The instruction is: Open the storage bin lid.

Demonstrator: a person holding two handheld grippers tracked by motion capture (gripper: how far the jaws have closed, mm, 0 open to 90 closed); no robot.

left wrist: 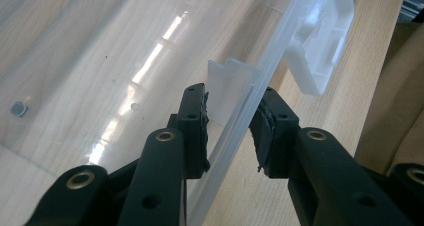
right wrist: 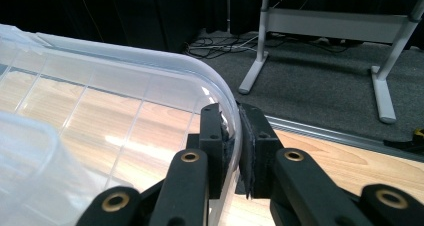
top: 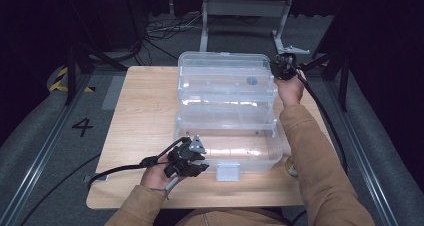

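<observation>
A clear box [top: 227, 116] sits mid-table [top: 140, 116], its lid [top: 225, 68] open at the far side. The right gripper [right wrist: 231, 131] pinches the lid's rim. The left gripper [left wrist: 230, 123] straddles the box's near wall, jaws spread. The thin plastic looks light, slick and flexible, so rims give the best hold. The left gripper view shows a latch [left wrist: 320, 41] on the box front; in the high view it is probably the pale tab.

The clear box [top: 227, 117] with its raised lid [top: 225, 71] takes the middle of the table [top: 142, 116] and blocks a straight way across. Left of the box the wood is bare and wide. Along the near edge only a narrow strip is free, beside the latch [top: 228, 171].
</observation>
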